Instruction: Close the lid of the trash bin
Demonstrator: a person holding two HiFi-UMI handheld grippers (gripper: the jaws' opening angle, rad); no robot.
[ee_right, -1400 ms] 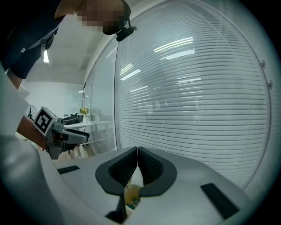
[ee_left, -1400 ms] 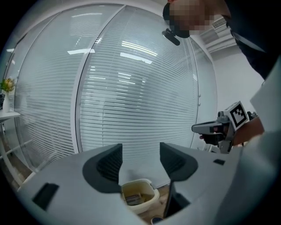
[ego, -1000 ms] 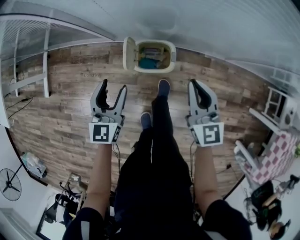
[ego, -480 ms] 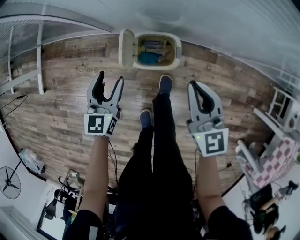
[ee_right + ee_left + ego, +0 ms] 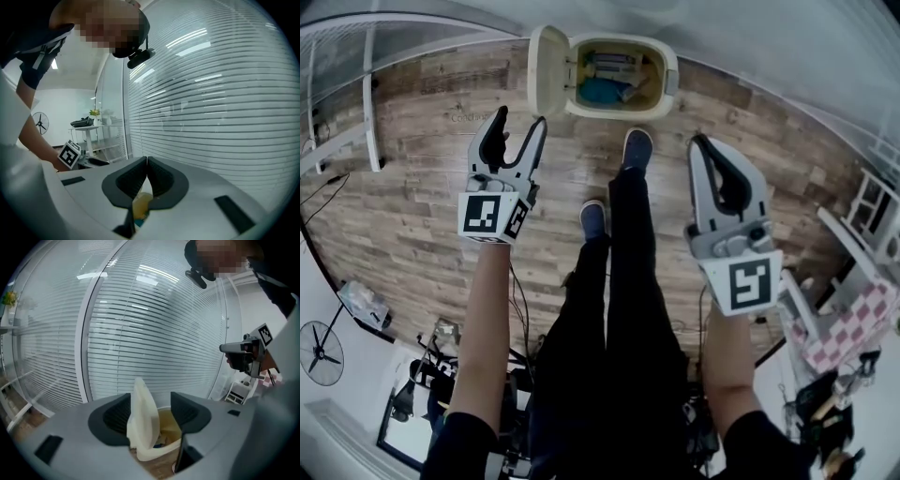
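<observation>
Closing is not begun: the lid (image 5: 542, 70) is standing open just ahead of the left gripper (image 5: 518, 119), gaping empty; the right gripper (image 5: 701, 142) is hanging pinched together, holding nothing

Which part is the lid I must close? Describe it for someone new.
Start at the wall of horizontal blinds; at its foot on the wood floor, ahead of the person's shoes, stands a cream trash bin with rubbish inside. The lid is the cream oval flap standing upright on the bin's left side, just beyond the open left gripper, the only raised panel.
</observation>
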